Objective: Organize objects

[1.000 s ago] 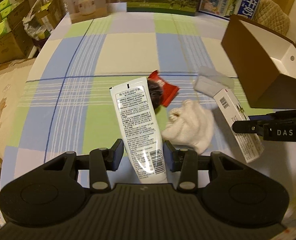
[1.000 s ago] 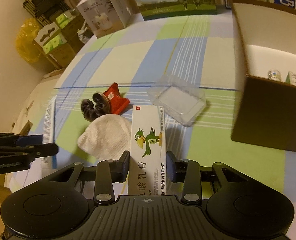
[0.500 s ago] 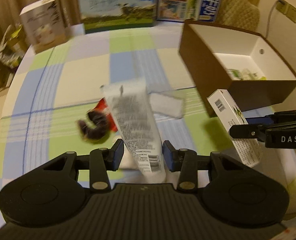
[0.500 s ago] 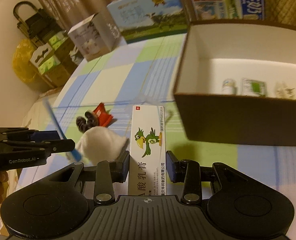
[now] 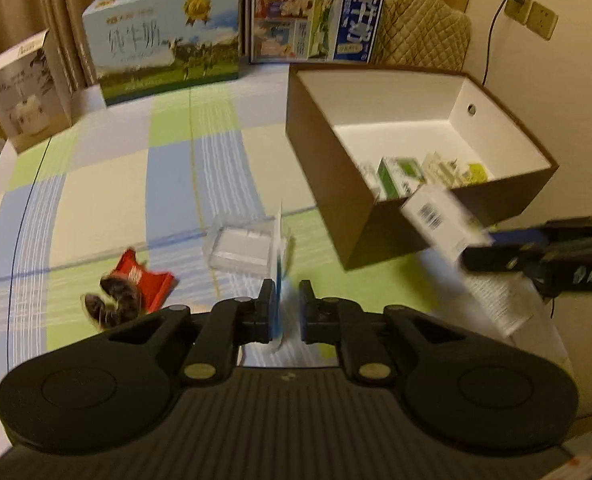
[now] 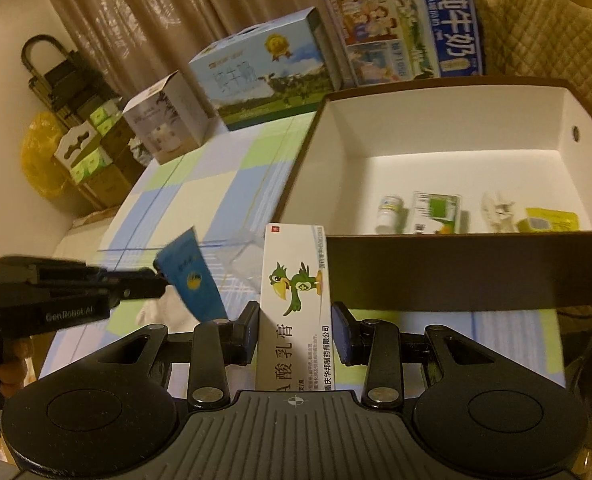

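Observation:
My left gripper [image 5: 283, 312] is shut on a cream tube [image 5: 280, 256], seen edge-on and lifted above the table; its blue face shows in the right wrist view [image 6: 191, 276]. My right gripper [image 6: 295, 326] is shut on a white ointment carton [image 6: 296, 300] with a green parrot, held just before the near wall of the brown storage box [image 6: 456, 272]. The carton also shows in the left wrist view [image 5: 448, 220]. The box [image 5: 336, 176] is open and holds a small bottle [image 6: 390, 212] and several packets.
On the checked tablecloth lie a clear plastic tray [image 5: 239, 248], a red wrapper [image 5: 143, 280], a dark scrunchie [image 5: 111, 304] and a white cloth [image 6: 167, 312]. Milk cartons [image 5: 167, 56] and a white product box [image 5: 23, 92] stand along the far edge.
Both grippers rose and swung right toward the brown box with their loads. The tube has turned from flat label-up to edge-on. The carton now sits at the box's near wall.

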{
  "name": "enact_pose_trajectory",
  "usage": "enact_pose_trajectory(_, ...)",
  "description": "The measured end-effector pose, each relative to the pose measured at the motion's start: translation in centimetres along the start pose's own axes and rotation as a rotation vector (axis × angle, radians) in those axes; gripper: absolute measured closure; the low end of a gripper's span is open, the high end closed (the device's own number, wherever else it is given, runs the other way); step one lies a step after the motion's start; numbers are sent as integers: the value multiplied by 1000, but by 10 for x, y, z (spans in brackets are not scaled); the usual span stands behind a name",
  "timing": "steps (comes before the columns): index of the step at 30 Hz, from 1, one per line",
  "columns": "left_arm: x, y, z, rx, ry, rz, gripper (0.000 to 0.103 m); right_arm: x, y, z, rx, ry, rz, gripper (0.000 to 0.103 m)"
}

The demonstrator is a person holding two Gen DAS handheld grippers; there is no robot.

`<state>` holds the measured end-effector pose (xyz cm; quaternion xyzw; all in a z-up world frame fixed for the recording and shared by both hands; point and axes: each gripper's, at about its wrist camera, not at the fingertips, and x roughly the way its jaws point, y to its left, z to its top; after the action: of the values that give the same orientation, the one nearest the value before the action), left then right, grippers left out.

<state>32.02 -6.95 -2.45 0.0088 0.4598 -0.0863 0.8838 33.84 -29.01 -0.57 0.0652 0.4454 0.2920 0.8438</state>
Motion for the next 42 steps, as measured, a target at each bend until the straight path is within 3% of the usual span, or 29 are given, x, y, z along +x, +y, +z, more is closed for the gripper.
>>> enact_pose_trajectory(5,6,7,-13,-16,38,14,92,-8,-22,-6,44,3,-28,68)
enact_pose_trajectory(6,8,8,-14,-19,42,14,86,-9,-25,-6,52,4,-34,68)
enact_pose_trajectory(9,16,9,-15,-20,33,11,81,-11,-35,-7,82,0,-48,68)
enact_pose_trajectory(12,30,12,-13,-21,44,10,66,-15,-40,-7,96,-13,-60,68)
enact_pose_trajectory(20,84,15,-6,1,119,63,65,-24,-54,-12,159,-30,-118,68)
enact_pose_trajectory(29,127,7,9,31,153,101,65,-38,-73,-18,228,-45,-180,68)
enact_pose_trajectory(35,144,5,12,37,169,127,67,-45,-82,-20,246,-50,-201,68)
enact_pose_trajectory(42,141,7,10,13,146,106,69,-46,-84,-17,226,-50,-187,68)
